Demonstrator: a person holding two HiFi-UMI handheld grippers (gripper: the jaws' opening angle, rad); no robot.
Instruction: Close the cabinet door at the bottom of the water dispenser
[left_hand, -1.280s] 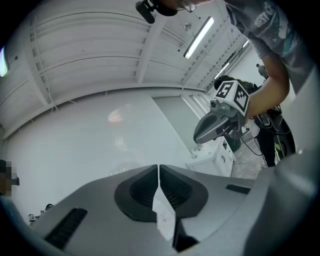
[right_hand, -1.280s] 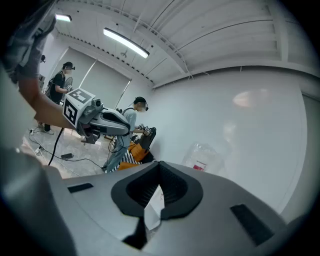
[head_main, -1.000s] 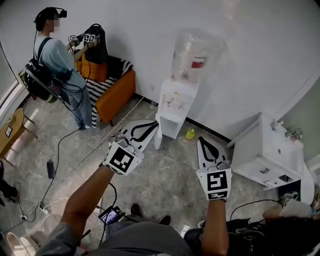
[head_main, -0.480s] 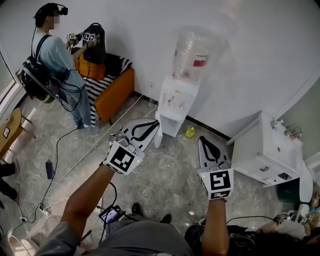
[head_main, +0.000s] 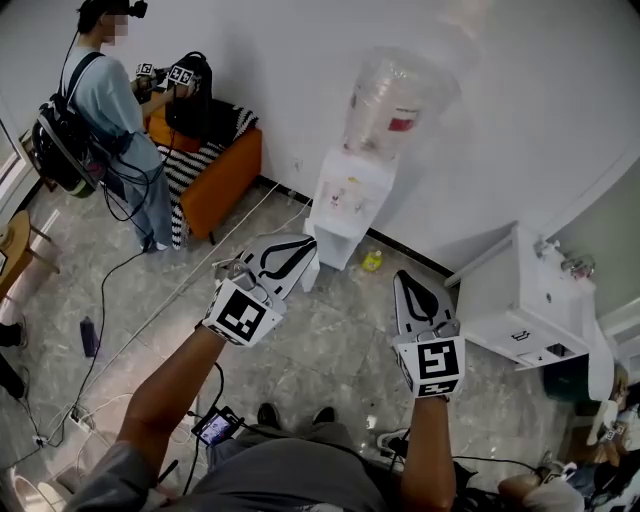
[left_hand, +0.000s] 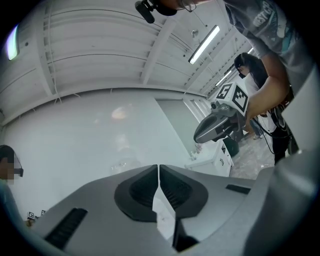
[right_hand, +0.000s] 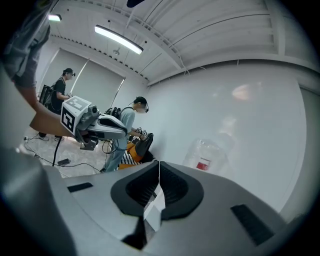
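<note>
The white water dispenser stands against the wall with a clear bottle on top. Its bottom cabinet door hangs open at the lower left, seen edge-on and partly hidden by my left gripper. That gripper is shut and empty, its tip short of the door. My right gripper hovers over the floor to the dispenser's right, also shut and empty. The left gripper view shows its shut jaws before a bare wall. The bottle stands beyond the shut jaws in the right gripper view.
A small yellow bottle lies on the floor by the dispenser's base. A white cabinet stands at the right. At the left are an orange sofa and a person holding grippers. Cables run across the marble floor.
Both grippers have edged a little towards the dispenser, still shut. The head view has shifted slightly, and the person at the left sits higher in the picture.
</note>
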